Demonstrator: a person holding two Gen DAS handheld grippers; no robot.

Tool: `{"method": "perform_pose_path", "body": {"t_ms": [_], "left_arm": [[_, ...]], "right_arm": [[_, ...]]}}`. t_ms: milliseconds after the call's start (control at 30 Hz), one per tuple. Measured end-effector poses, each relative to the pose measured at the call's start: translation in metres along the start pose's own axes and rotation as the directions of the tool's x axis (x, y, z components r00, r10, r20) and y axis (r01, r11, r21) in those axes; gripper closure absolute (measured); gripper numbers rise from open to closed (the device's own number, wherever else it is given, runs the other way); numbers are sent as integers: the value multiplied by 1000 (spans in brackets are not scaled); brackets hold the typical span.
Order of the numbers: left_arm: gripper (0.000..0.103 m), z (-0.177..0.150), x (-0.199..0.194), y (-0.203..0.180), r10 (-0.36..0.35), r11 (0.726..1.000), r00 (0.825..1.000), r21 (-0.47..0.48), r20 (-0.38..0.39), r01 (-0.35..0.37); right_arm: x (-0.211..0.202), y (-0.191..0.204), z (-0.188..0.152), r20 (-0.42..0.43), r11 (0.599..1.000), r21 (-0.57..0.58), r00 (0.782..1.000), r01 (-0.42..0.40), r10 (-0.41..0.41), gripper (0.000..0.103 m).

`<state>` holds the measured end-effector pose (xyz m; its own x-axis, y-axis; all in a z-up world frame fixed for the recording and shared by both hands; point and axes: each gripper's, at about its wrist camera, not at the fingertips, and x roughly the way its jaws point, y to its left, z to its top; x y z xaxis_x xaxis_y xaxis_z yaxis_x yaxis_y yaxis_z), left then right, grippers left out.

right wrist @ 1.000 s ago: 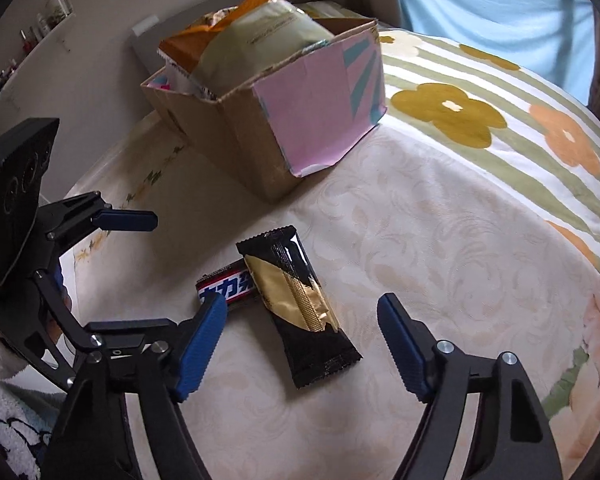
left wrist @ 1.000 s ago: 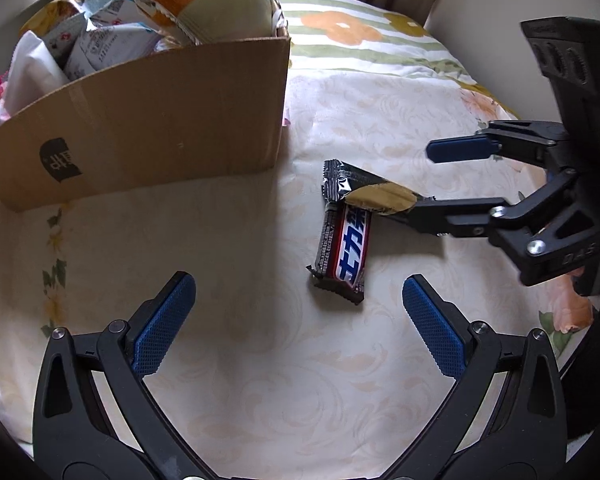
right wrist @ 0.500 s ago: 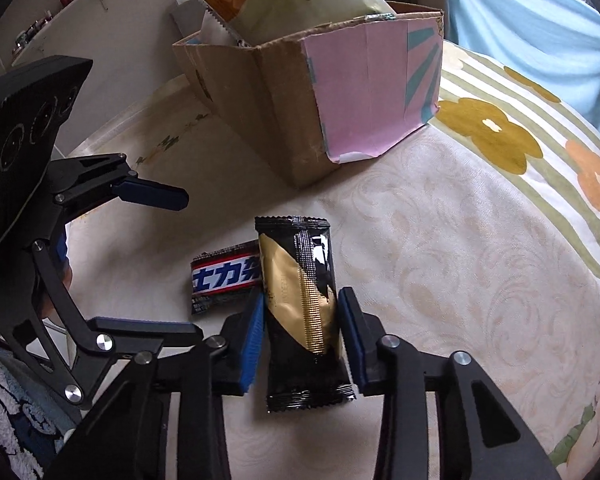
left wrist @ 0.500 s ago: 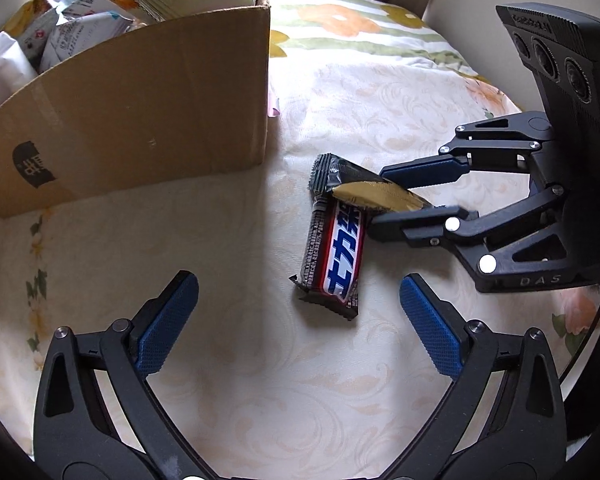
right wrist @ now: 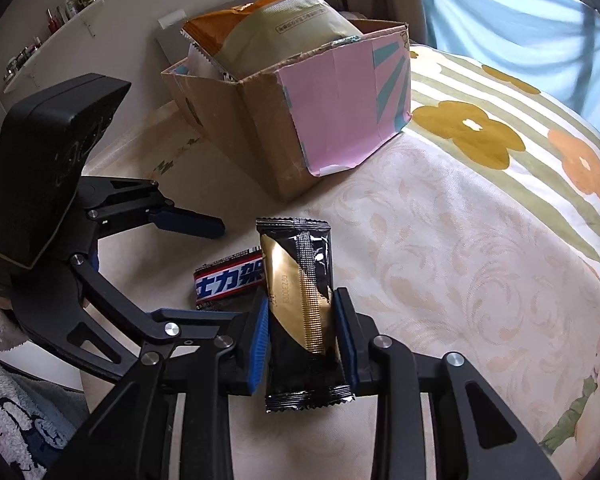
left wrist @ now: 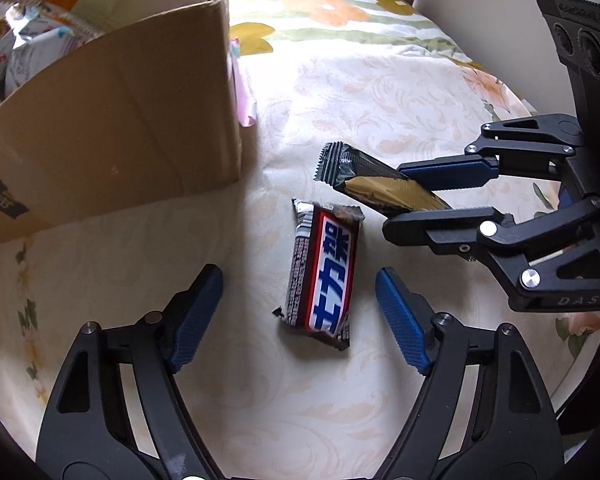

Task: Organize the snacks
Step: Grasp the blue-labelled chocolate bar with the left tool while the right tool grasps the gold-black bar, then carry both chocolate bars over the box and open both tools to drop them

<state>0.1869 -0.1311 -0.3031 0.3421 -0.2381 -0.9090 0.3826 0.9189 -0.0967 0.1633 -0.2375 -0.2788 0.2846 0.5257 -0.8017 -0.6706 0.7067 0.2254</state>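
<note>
- While the right gripper (right wrist: 302, 330) clamps the black-and-gold bar (right wrist: 300, 300) across its width, both blue pads press the wrapper's long edges; the jaws stand narrow, closed on the bar.
- Bar attitude: in the left wrist view the black-and-gold bar (left wrist: 380, 190) tilts, its crimped free end raised clear of the cloth (left wrist: 380, 92) and pointing toward the box (left wrist: 112, 132).
- Left gripper (left wrist: 300, 306): jaws have just been closing and stand part-way open, one pad on each side of the red-and-blue bar (left wrist: 324, 276). Neither pad touches the wrapper; a gap shows on both sides.
- Red-and-blue bar: lies flat on the cloth, lengthwise between the left fingers (left wrist: 400, 320). Its far end sits just beside the raised black-and-gold bar; the two do not touch in the left wrist view. In the right wrist view the red-and-blue bar (right wrist: 228, 280) is partly hidden behind the held bar.
- Box: cardboard, open-topped, with a pink panel (right wrist: 340, 108) on one face, standing on the cloth beyond both bars, well apart from them.
- Box contents: snack bags (right wrist: 276, 32) fill it and rise above the rim.
- Cloth: cream with a scroll pattern; a striped floral cover (right wrist: 500, 120) lies beyond it.
</note>
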Motion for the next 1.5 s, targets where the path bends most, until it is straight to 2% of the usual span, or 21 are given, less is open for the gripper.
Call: {"method": "perform_pose_path", "body": {"t_ms": [133,300,367,700,1000,1133,1500], "left_arm": [[36,5,2,-4,2,1000,1000,25,0,-2],[71,8,1,-6,9,999,1000,51,5,-9],[76,8,0,-5,6,999,1000,48,4,-6],[78,9,-7,-5,-2,1000,1000,27,16,2],[78,5,-48,10,-18,999,998,-33,62,20],[78,8,-74,24,-26,996,996,-85,80,32],[78,29,-164,79,39,986,981,-165,192,-7]], "right_arm": [[-6,-1,-1,16,1000,15,1000,9,-9,75],[-11,0,-4,26,999,33,999,23,-24,74],[-11,1,-4,25,999,38,999,25,-26,74],[-16,6,0,28,997,61,998,47,-49,75],[-40,23,15,45,996,63,997,62,-64,75],[-57,34,32,66,994,90,995,65,-71,75],[-94,77,103,139,985,157,986,70,-93,75]]}}
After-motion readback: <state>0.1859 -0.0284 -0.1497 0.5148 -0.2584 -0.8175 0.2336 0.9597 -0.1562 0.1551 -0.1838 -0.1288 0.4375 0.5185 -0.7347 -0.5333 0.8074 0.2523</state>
